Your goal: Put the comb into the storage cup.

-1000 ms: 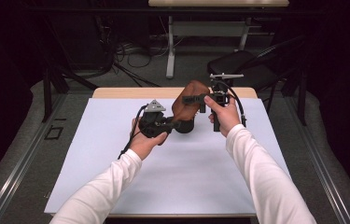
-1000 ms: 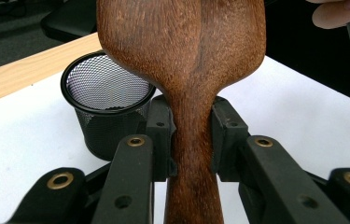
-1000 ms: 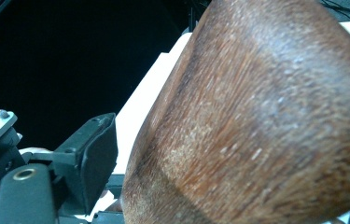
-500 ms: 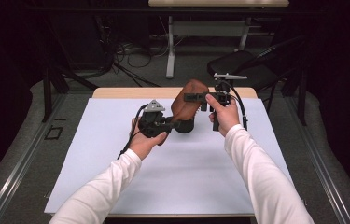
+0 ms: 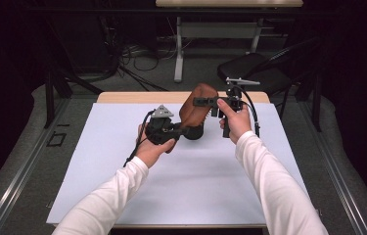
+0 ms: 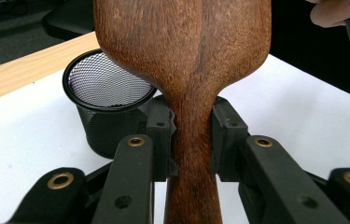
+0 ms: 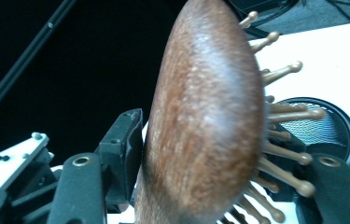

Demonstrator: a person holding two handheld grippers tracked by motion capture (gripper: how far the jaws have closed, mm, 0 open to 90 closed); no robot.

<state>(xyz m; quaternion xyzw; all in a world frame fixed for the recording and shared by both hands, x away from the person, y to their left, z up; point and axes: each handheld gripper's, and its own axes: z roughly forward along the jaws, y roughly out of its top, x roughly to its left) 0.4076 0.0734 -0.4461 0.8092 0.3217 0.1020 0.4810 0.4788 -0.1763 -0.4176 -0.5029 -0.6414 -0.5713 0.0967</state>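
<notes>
A brown wooden hairbrush [image 5: 196,106] is held up above the white table top. My left gripper [image 6: 191,140] is shut on its narrow handle, with a pad [image 6: 160,135] pressed to each side. My right gripper [image 5: 204,102] reaches in from the right, and its jaws have just been closing on the brush head [image 7: 205,121]. One pad [image 7: 123,147] lies against the smooth wooden back, and the other jaw sits among the bristles [image 7: 282,161]. A black mesh cup [image 6: 102,95] stands upright on the table just under the brush.
A white mat [image 5: 122,166] covers the table, with a strip of bare wood [image 5: 132,97] along the far edge. Beyond the table are a dark chair [image 5: 249,68] and cables on the floor. The person's white sleeves come in from the bottom.
The right gripper's jaws have drawn together onto the brush head. Both hands and the brush have stayed in place.
</notes>
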